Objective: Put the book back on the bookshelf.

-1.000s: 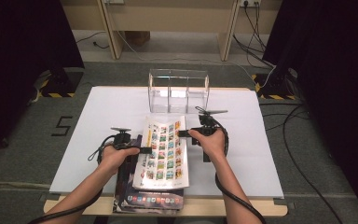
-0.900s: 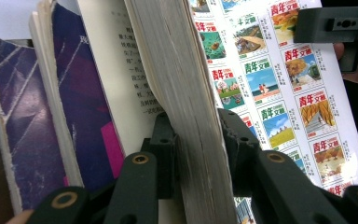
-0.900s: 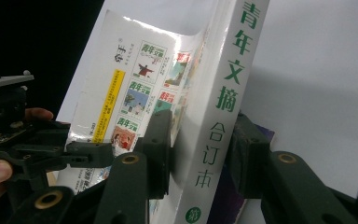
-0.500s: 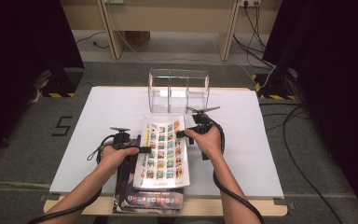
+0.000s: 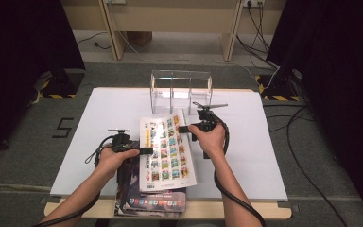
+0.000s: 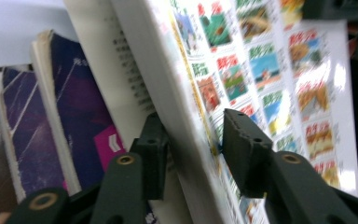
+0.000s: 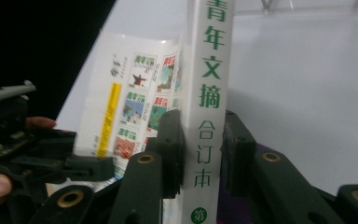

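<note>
A white book [image 5: 168,149] with rows of small colour pictures on its cover rests tilted on a stack of books [image 5: 151,204] at the table's front edge. My right gripper [image 5: 185,128] is at its right edge. In the right gripper view its jaws have just been closing, and my right gripper [image 7: 203,144] has both pads pressed on the book's spine [image 7: 210,70] with green characters. My left gripper [image 5: 146,151] is at the book's left edge. Its jaws have just been opening: my left gripper [image 6: 193,144] straddles the book's edge [image 6: 261,70], with a gap at the cover-side pad.
A clear acrylic rack [image 5: 179,87] with dividers stands at the table's far middle. The white tabletop [image 5: 274,156] spreads to both sides. A purple book [image 6: 74,116] lies under the white one in the stack. Cables trail on the floor beyond.
The right gripper has risen a little with the book's right edge and now clamps it. The left gripper's jaws have widened off the book's left edge; that hand stayed in place.
</note>
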